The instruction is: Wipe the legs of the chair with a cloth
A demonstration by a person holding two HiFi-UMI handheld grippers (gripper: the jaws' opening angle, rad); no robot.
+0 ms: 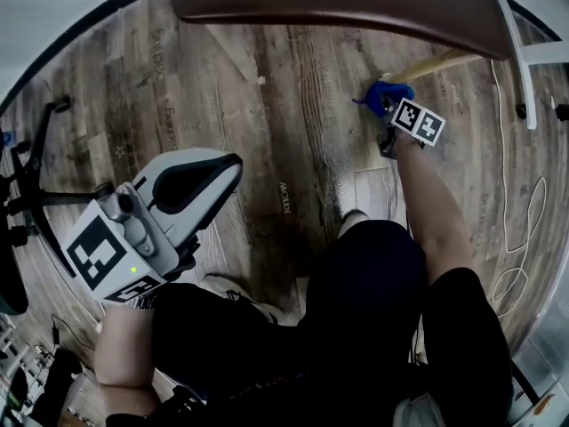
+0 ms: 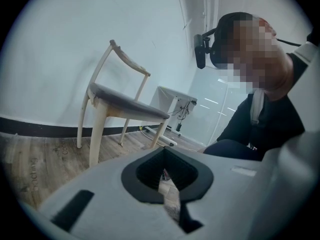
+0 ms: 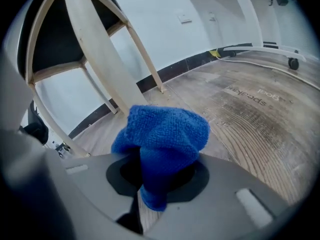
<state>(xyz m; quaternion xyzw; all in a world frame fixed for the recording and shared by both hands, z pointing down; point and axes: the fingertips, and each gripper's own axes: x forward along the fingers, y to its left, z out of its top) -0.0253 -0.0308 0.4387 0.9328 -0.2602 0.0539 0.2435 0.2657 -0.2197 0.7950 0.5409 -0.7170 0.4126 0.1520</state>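
1. The right claw (image 3: 157, 179) is clamped shut on a bunched blue cloth (image 3: 162, 131). A thick wad stands out past the jaws, likely so that soft fabric, not hard plastic, meets the wood.
2. The cloth is low down beneath the seat (image 1: 338, 3) of the chair (image 2: 125, 106), right at a pale wooden leg (image 1: 440, 63). The right gripper view shows that leg rising just behind the wad. Whether the two actually touch, I cannot tell.
3. The right arm is stretched forward under the chair, which suits a leg tucked below the seat's overhang.
4. The left claw (image 2: 166, 184) has its jaws together with nothing between them. It is held well back from the chair, close to the person's knee. It seems parked there because the chair stands steady on the floor (image 1: 267, 105) and needs no bracing.
5. In my judgement, the wiping is at this one leg. The other legs, seen in the left gripper view, each call for the cloth to be moved round the chair.
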